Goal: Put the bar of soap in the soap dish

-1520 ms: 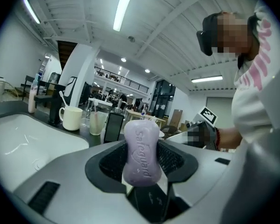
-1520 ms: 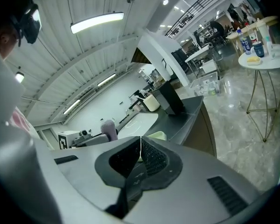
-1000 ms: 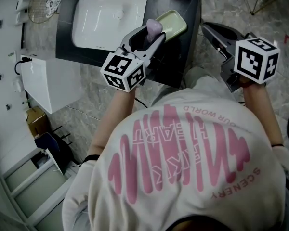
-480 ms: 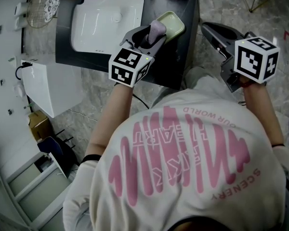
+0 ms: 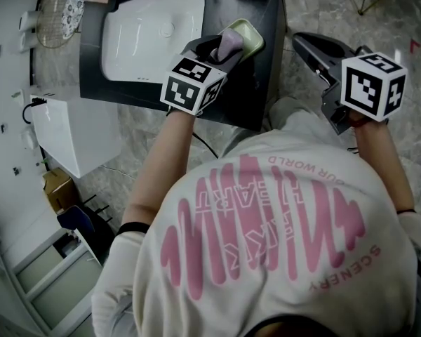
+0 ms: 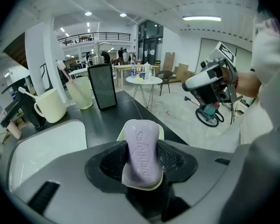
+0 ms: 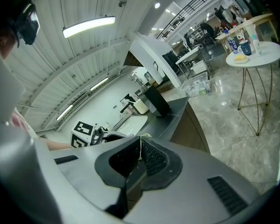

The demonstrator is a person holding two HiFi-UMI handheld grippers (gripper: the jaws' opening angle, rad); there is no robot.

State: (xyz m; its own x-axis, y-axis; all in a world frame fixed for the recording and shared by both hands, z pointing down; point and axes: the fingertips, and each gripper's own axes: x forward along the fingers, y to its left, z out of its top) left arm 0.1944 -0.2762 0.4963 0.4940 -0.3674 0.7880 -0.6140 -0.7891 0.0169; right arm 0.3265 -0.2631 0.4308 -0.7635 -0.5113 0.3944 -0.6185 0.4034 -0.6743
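A lilac bar of soap [image 6: 141, 152] [image 5: 229, 43] stands on end between the jaws of my left gripper [image 5: 223, 50], which is shut on it. The pale green soap dish [image 5: 247, 35] lies on the dark counter just beyond and under the soap; only its rim [image 6: 120, 135] shows behind the bar in the left gripper view. My right gripper [image 7: 139, 149] is held off to the right, away from the counter, with its pads pressed together and nothing between them. In the head view I see only its marker cube [image 5: 373, 86].
A white sink basin [image 5: 151, 32] is set in the dark counter [image 5: 261, 83] left of the dish. A cream mug [image 6: 50, 105], a cup [image 6: 79, 92] and a black box [image 6: 102, 85] stand at the counter's back. A round white table [image 7: 254, 56] stands on the marble floor.
My left gripper has carried the soap forward and to the right, so it now hangs over the near end of the soap dish. The right gripper has stayed put.
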